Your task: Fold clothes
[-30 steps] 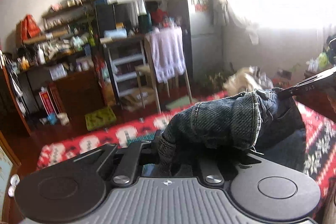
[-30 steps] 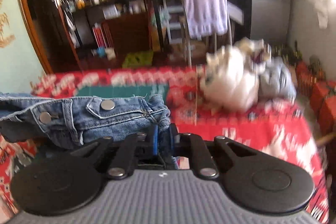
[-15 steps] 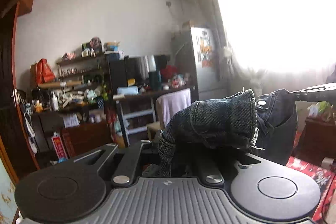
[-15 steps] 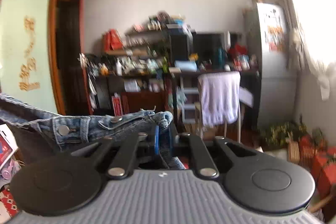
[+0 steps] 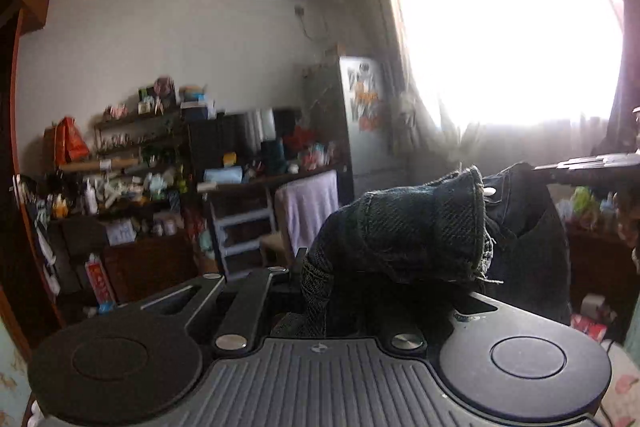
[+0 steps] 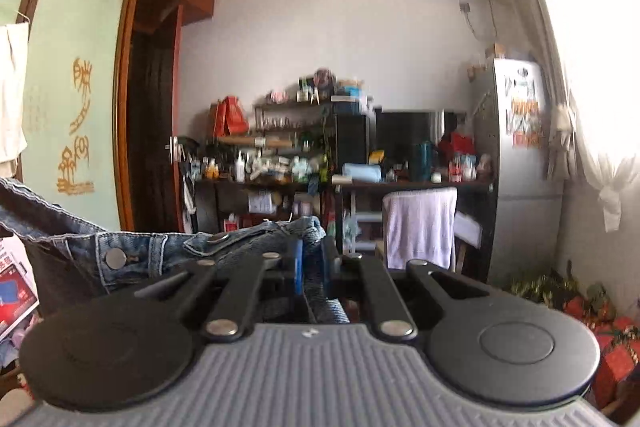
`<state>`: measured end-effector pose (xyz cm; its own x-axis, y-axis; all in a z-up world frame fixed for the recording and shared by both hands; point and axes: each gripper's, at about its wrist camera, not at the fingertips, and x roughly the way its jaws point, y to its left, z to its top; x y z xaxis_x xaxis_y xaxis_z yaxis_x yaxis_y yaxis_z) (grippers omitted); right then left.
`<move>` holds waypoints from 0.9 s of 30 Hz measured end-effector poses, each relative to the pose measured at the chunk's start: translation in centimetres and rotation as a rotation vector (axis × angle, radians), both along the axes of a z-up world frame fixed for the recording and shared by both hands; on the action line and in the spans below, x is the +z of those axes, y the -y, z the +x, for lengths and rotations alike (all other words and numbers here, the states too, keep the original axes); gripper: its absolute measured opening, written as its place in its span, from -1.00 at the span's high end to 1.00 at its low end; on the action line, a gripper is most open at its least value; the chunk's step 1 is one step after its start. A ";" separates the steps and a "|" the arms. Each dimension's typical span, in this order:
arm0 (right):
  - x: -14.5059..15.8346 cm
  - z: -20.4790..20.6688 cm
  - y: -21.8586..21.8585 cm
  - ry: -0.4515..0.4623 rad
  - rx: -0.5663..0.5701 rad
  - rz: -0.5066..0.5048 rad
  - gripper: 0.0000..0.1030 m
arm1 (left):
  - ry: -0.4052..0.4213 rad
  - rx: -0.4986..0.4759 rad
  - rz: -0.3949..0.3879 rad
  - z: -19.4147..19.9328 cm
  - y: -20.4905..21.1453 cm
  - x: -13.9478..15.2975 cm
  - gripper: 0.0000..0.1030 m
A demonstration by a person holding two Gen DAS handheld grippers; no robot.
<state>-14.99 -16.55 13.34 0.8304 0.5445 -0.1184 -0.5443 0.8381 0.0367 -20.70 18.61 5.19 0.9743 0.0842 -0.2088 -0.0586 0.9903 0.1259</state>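
Both tongs have swung upward: a second ago the wrist views looked down on a red patterned cover, now they face the far wall, so the blue denim garment with metal snap buttons (image 6: pixel 132 251) has been lifted clear and hangs in the air between them. Judged from that, it is being raised to shake out or stretch before a fold (which edge is which I cannot tell).

Left tongs (image 5: pixel 320 283): clamped on a bunched dark fold of the denim, which bulges over the right half of the tool. Right tongs (image 6: pixel 310 267): blue-padded fingers (image 6: pixel 298 265) pinched on a thin denim edge, cloth trailing away left.

View differences: the left wrist view alone shows the other tool's black finger (image 5: pixel 592 163) coming in from the right, holding the far corner of the cloth, so the stretch between the two grips is visible there. The right wrist view alone shows the snap buttons, pocket flap and lighter blue face of the denim. A white towel over a chair (image 6: pixel 420 227) and a grey fridge (image 6: pixel 520 155) stand far off; no folding surface shows in either view now.
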 end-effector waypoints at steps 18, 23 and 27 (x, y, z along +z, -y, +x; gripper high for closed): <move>-20.2 7.5 -4.8 -0.395 -0.084 -0.088 0.82 | -0.283 0.045 -0.133 6.7 -1.0 -14.8 0.85; -21.0 9.9 -6.0 -0.399 -0.084 -0.122 0.82 | -0.298 0.049 -0.131 8.8 -1.3 -15.7 0.84; -21.7 12.0 -6.5 -0.431 -0.090 -0.118 0.82 | -0.331 0.075 -0.195 10.4 -2.8 -17.1 0.84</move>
